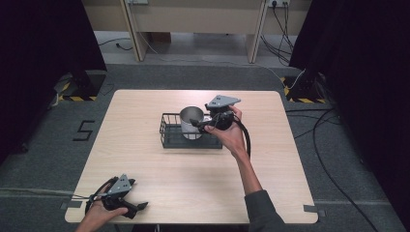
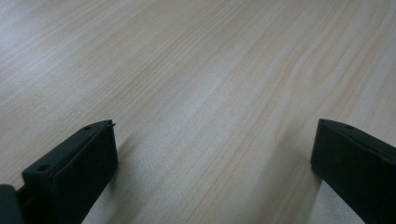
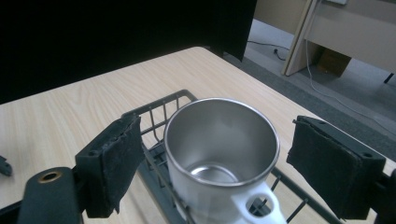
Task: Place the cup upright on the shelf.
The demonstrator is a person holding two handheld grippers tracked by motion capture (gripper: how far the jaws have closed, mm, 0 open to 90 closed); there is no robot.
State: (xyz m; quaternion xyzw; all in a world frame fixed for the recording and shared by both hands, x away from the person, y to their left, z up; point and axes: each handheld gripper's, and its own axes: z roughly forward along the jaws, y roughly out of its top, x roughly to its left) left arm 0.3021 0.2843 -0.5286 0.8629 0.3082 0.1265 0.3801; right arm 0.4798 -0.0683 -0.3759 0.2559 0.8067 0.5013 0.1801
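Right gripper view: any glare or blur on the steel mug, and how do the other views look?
Right gripper view: the shiny stainless-steel mug is sharp, with soft reflections inside and no harsh glare; the near jaws look slightly soft. Left gripper view: evenly lit pale wooden table, with faint shadows beside the jaws. High view: table bright, side curtains nearly black.

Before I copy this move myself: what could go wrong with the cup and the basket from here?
1. The right gripper's pads stand off the steel cup on both sides; if they close off-centre, the cup may tip.
2. The cup stands upright in the wire basket; a jaw could catch on the basket's wire and drag it along.
3. The white handle faces the gripper and could get in its way.
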